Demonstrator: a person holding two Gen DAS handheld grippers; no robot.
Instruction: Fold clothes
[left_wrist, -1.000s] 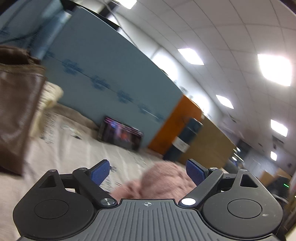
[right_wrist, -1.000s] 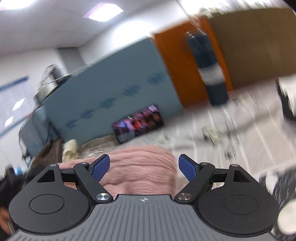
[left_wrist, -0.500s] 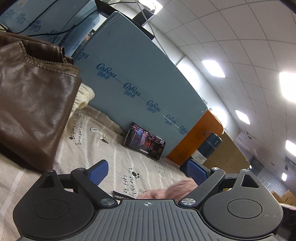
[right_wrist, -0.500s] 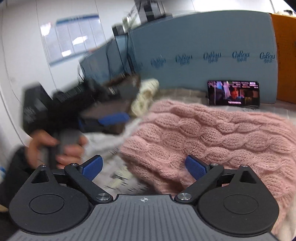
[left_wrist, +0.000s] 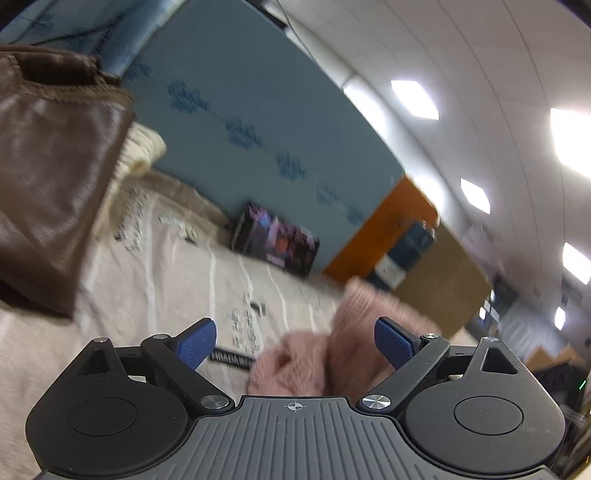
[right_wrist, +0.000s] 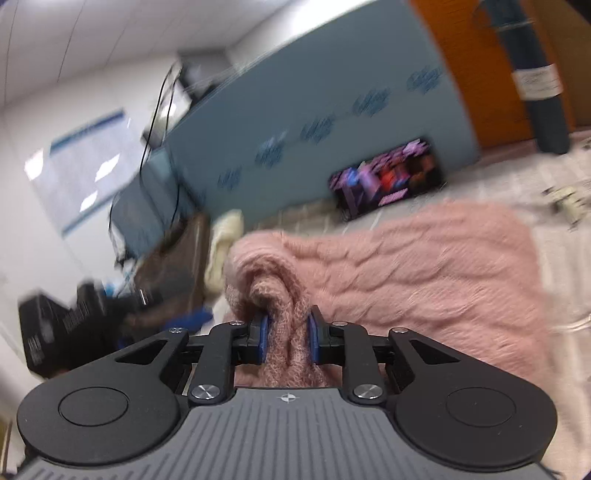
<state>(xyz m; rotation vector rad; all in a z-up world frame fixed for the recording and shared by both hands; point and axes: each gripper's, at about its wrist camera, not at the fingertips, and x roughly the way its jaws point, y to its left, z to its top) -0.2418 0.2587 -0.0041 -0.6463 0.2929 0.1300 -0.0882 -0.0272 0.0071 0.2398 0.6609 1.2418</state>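
Right wrist view: the right gripper (right_wrist: 285, 338) has just closed its jaws on a bunched fold of the pink sweater (right_wrist: 424, 266), which spreads toward 1 o'clock over the striped sheet (right_wrist: 554, 373); left gripper (left_wrist: 294, 345) — jaws wide apart, gripping nothing — has sweater between them; phone (left_wrist: 275, 244) at 12 o'clock.
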